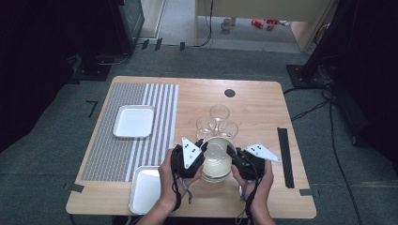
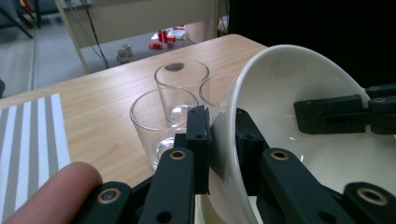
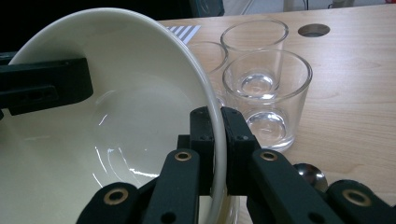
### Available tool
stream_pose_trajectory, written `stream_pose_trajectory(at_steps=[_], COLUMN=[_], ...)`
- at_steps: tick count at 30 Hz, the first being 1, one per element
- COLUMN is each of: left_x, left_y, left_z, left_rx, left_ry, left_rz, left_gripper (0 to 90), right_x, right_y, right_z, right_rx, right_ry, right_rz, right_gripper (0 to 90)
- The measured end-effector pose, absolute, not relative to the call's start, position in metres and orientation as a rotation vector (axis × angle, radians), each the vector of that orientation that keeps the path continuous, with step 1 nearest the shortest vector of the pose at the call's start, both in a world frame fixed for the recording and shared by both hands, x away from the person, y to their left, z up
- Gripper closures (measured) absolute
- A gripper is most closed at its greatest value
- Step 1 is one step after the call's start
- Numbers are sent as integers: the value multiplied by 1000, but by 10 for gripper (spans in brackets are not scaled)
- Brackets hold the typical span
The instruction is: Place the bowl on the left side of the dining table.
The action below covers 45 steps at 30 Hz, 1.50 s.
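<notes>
Two tongs, left and right, clamped on opposite rims of tilted white bowl, hands low.

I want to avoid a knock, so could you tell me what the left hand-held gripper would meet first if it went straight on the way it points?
Probably the nearest glass, just past the left hand-held gripper, which is shut on the bowl rim; depth is unclear.
</notes>
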State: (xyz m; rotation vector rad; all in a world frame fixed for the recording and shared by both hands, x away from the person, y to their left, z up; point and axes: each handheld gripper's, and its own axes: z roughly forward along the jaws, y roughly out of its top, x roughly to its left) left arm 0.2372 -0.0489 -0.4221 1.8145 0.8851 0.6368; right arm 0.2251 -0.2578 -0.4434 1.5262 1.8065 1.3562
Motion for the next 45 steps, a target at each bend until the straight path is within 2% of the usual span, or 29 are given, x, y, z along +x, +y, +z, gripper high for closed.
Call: stream_pose_trajectory(at_steps=[19,33,37,40,42,45], left_x=[241,240,240,240,241,239], left_y=[-50,-52,-52,-48,-44,-43], left_z=[-428,-431,-431,-431,-429,-427], left_rx=[1839,1838,1821,1742,1702,1671], left_ry=[924,956,986,1033,1049,1041], left_rz=[523,480,495,540,536,597], left_gripper=[678,631,704,782,807,823], right_x=[220,214,214,210,209,211], right_y=[-259,-256,-255,-248,-245,-244], right_z=[-436,-430,-431,-430,-430,-432], right_rx=[1487,1447,1439,1403,1397,1429], right_ry=[1744,1689,1682,1679,1675,1700], right_rz=[1363,1362,1361,1345,1350,1381], right_gripper=[845,840,837,826,820,812])
